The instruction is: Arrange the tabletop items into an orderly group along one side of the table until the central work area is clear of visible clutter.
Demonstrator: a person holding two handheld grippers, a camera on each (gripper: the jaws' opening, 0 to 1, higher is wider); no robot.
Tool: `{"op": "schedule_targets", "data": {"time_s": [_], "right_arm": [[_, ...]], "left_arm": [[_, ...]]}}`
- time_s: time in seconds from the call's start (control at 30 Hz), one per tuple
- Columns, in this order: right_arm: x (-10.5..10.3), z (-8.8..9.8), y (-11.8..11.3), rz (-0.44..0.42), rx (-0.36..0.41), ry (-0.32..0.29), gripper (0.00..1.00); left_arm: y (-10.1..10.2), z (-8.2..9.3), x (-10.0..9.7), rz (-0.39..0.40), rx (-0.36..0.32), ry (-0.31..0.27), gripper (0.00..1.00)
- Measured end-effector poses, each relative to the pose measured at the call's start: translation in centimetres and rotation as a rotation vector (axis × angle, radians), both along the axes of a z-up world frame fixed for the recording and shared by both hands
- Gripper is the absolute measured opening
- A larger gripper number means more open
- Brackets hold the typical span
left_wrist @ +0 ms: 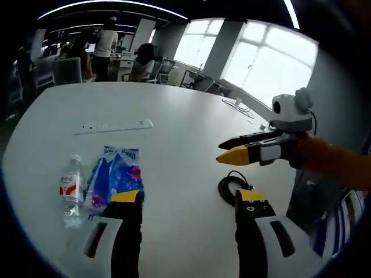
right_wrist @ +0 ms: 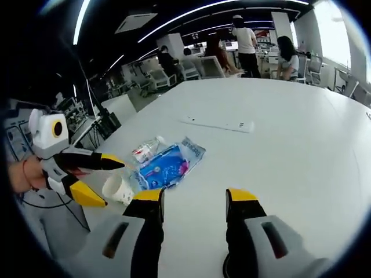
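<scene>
On the white table (left_wrist: 174,110) a clear water bottle (left_wrist: 71,188) with a red label lies beside a blue snack packet (left_wrist: 116,176). My left gripper (left_wrist: 188,197) hovers open just short of them, one jaw over the packet's near edge. My right gripper (left_wrist: 220,150) reaches in from the right above the table, with nothing between its jaws. In the right gripper view, my right gripper (right_wrist: 194,197) stands open above bare tabletop. There the bottle (right_wrist: 145,149) and packet (right_wrist: 165,168) lie ahead to the left. A paper cup (right_wrist: 123,191) lies on its side at the tips of the open left gripper (right_wrist: 114,184).
A white power strip (left_wrist: 113,125) (right_wrist: 217,123) lies farther along the table. A coiled black cable (left_wrist: 232,186) rests near the table's right edge. People and office chairs (left_wrist: 66,69) stand beyond the far edge, with windows (left_wrist: 261,58) on the right.
</scene>
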State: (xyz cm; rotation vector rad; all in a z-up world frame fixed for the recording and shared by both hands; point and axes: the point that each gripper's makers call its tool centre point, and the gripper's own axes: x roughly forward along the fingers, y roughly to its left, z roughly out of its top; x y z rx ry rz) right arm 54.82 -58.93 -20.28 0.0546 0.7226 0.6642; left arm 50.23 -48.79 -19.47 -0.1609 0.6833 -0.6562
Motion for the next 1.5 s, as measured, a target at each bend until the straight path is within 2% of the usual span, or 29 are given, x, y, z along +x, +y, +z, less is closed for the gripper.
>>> {"op": "schedule_targets", "data": {"time_s": [0.57,0.9,1.1,1.37,1.5], "right_arm": [[1.4,-0.1,6.0,0.126,-0.043,-0.013,0.40],[3.1,-1.5,9.6,0.214,-0.080,-0.004,0.38],[4.6,-3.0,11.3,0.263,-0.100,0.011,0.38],[7.1,-6.0,12.1,0.297,-0.131,0.042,0.37],[7.7,-7.5,12.4,0.308,-0.144,0.058,0.35]], "left_arm": [[7.0,0.9,-0.3,0.129,-0.012,-0.023,0.66],[11.1,0.6,0.2,0.224,-0.024,-0.019,0.66],[13.1,0.2,0.7,0.273,-0.042,-0.016,0.67],[15.3,-0.9,1.0,0.324,-0.061,0.001,0.68],[16.2,-1.6,1.1,0.343,-0.065,0.011,0.68]]}}
